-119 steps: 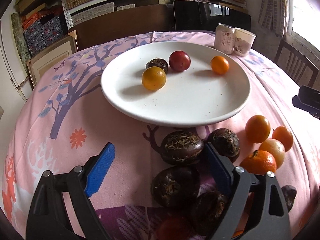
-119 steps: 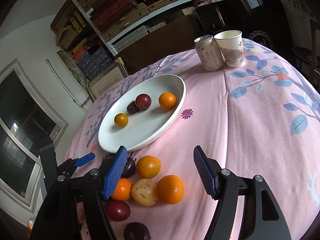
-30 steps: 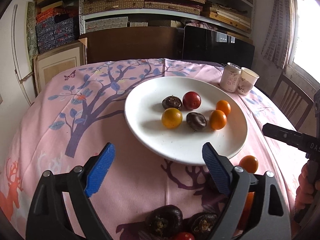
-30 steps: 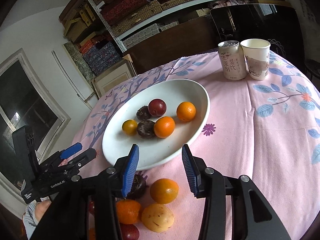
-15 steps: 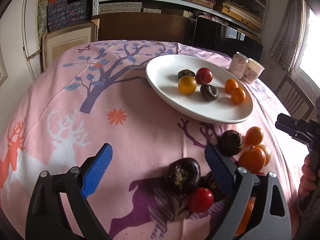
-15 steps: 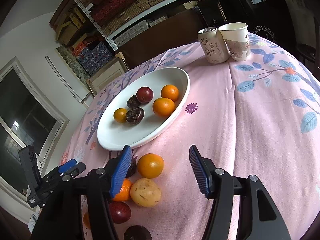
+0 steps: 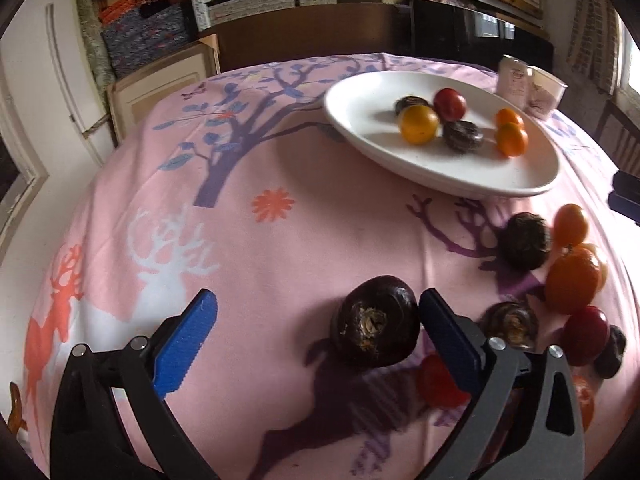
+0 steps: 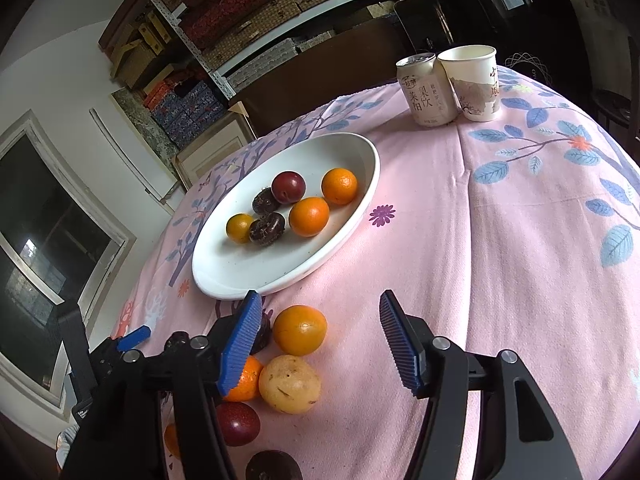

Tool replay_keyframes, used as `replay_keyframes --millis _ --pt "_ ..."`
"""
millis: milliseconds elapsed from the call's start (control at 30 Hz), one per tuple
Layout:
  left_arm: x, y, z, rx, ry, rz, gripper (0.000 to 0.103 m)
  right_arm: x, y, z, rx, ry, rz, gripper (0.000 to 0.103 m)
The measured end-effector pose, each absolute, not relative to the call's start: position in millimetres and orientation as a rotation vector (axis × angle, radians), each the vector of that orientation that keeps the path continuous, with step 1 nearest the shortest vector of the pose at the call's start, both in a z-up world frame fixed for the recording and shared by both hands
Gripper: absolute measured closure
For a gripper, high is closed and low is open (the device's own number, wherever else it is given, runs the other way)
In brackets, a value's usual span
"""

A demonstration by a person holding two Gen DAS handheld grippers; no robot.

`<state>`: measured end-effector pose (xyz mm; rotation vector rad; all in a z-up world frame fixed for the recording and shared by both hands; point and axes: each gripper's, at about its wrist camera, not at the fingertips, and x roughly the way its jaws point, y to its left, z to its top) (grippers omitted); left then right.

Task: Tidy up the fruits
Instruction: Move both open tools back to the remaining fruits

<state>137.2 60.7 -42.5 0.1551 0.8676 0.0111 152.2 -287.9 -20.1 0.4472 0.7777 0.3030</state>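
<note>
A white plate (image 7: pixel 492 178) (image 8: pixel 348 240) holds several fruits: oranges, a red plum and dark passion fruits. More fruit lies loose on the pink cloth in front of it. My left gripper (image 7: pixel 316 328) is open, low over the cloth, with a dark passion fruit (image 7: pixel 376 326) between its fingers, close against the right finger. My right gripper (image 8: pixel 320 336) is open with an orange (image 8: pixel 300 330) between its fingers near the left one. A yellow fruit (image 8: pixel 290 384) and another orange (image 8: pixel 244 380) lie just below it.
A drink can (image 8: pixel 426 92) and a paper cup (image 8: pixel 474 82) stand at the table's far side. Shelves with boxes (image 8: pixel 248 12) line the wall behind. A chair (image 7: pixel 618 140) stands at the right. The round table's edge falls away on the left.
My left gripper has moved down and forward, so the dark passion fruit now sits between its fingers. My right gripper has come closer to the loose orange.
</note>
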Motion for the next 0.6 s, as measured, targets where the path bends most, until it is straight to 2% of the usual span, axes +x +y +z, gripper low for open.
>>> replay_keyframes --millis 600 --pt "138.2 58.5 -45.0 0.098 0.886 -0.095 0.006 161.9 -257.2 -36.7 0.359 0.869 0.345 0.044"
